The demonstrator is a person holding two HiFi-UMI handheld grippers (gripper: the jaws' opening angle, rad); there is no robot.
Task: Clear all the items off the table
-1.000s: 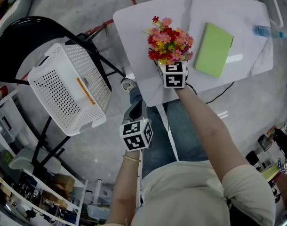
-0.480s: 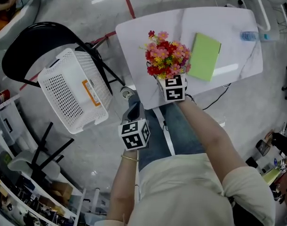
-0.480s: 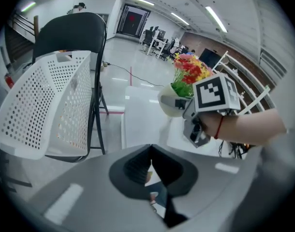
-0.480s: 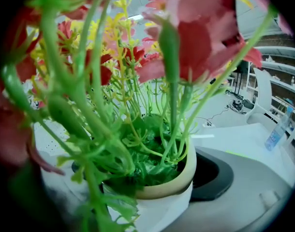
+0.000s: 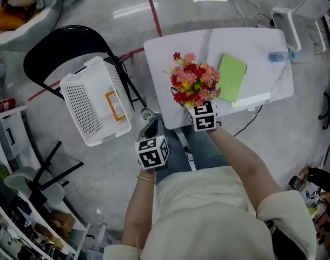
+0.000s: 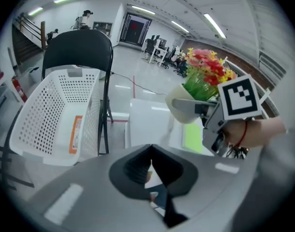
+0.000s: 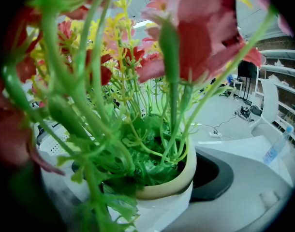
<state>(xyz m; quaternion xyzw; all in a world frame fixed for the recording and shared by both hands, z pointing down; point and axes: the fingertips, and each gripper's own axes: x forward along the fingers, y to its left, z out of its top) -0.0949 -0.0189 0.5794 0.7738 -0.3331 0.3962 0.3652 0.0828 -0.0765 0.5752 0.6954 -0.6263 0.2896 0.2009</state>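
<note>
The flowers are red, pink and yellow on green stems, and the pot is cream and white. At their 3 o'clock the book is lime green on a white, grey-veined table. At 9 o'clock are a white perforated basket with an orange label and a black chair.

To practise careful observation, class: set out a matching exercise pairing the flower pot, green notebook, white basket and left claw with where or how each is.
1 flower pot
2 green notebook
3 white basket
4 left claw

A on the black chair
B shut, empty
C gripped by the right claw
D flat on the table

Pairs: 1-C, 2-D, 3-A, 4-B
</note>
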